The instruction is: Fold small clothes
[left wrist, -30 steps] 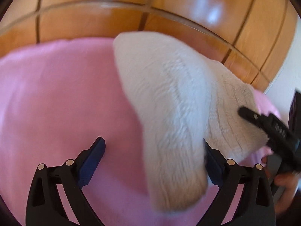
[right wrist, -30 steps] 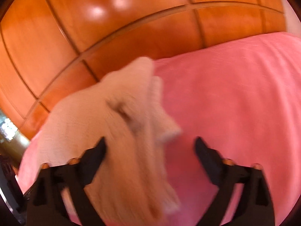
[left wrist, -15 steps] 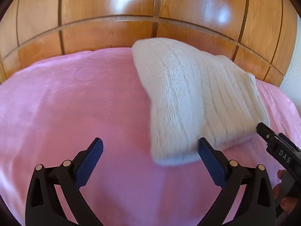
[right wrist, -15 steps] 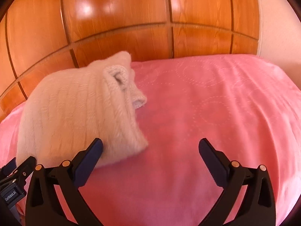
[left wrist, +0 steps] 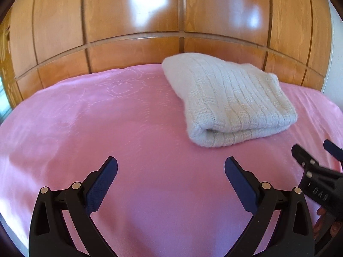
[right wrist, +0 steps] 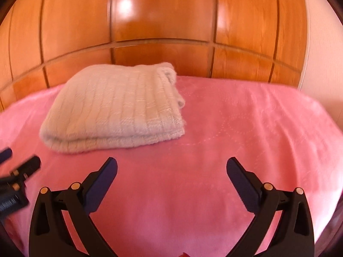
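A cream knitted garment (left wrist: 233, 105) lies folded in a thick rectangle on the pink bedspread (left wrist: 107, 128), close to the wooden headboard. In the right wrist view the same folded garment (right wrist: 120, 109) sits at the upper left. My left gripper (left wrist: 171, 167) stands open over bare bedspread, short of the garment and to its left. My right gripper (right wrist: 172, 167) is open too, short of the garment and to its right, with nothing between its fingers. Each gripper shows at the edge of the other's view: the right gripper (left wrist: 313, 162) and the left gripper (right wrist: 15, 160).
A glossy wooden panelled headboard (left wrist: 171, 21) rises right behind the bed. A pale wall (right wrist: 321, 53) stands at the right. The bedspread (right wrist: 257, 128) drops off at its right edge. A person's fingers (left wrist: 325, 220) show at the lower right of the left wrist view.
Both grippers have let go of the garment and drawn back from it. The garment, which hung draped and moving a second ago, now lies folded flat on the bedspread.
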`<state>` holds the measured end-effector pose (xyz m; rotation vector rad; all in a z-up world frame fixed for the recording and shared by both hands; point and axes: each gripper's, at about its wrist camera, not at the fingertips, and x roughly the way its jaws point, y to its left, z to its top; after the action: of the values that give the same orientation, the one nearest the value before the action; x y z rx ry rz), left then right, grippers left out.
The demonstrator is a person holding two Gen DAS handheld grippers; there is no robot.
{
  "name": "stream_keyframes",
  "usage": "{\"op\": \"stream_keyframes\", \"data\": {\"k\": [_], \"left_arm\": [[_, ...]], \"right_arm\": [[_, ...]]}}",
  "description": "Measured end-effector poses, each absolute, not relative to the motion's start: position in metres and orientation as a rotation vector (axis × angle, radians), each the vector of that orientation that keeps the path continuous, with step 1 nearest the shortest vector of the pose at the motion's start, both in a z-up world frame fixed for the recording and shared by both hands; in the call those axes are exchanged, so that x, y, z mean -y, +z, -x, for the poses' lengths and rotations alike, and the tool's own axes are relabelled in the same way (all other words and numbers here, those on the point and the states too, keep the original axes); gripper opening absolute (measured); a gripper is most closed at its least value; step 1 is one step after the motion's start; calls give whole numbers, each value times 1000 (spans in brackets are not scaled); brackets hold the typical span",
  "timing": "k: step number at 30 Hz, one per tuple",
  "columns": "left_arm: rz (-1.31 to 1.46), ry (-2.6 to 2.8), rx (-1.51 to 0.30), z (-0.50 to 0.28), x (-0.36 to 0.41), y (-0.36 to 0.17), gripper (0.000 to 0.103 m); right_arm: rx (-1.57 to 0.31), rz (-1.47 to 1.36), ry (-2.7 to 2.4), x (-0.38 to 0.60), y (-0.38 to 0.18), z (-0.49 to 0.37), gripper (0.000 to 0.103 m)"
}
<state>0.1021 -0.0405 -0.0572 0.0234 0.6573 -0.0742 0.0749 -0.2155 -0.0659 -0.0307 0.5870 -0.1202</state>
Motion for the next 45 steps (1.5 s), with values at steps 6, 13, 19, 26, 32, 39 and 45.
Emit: {"op": "stream_keyframes", "data": {"k": [6,13,19,26,32,39,45], "left_arm": [[-18,-58,-622,-78,35,-45,99],[-23,-28,-567,-55,34,-32,99],[-49,-30,-537,-43,36,-26,99],[-28,-27,-535,-43,33,-23,99],[-36,-29,-536,-43,33,-24,99],[-37,-24,-541,-41,33,-25,99],[-39,-28,-547,-41,33,-26,99]], "right_arm": [[-584,-10,-105,218,-57,-54,101],[-560,-14,-70,215,-42,-30,101],[-488,2,-82,210,-27,-14,101],[-472,5,-73,209,-24,-12,101],[-481,-1,-73,210,-25,-13,101],[-491,-15,-69,213,-27,-14,101],[-494,-14,-66,214,-28,-14,101]]}}
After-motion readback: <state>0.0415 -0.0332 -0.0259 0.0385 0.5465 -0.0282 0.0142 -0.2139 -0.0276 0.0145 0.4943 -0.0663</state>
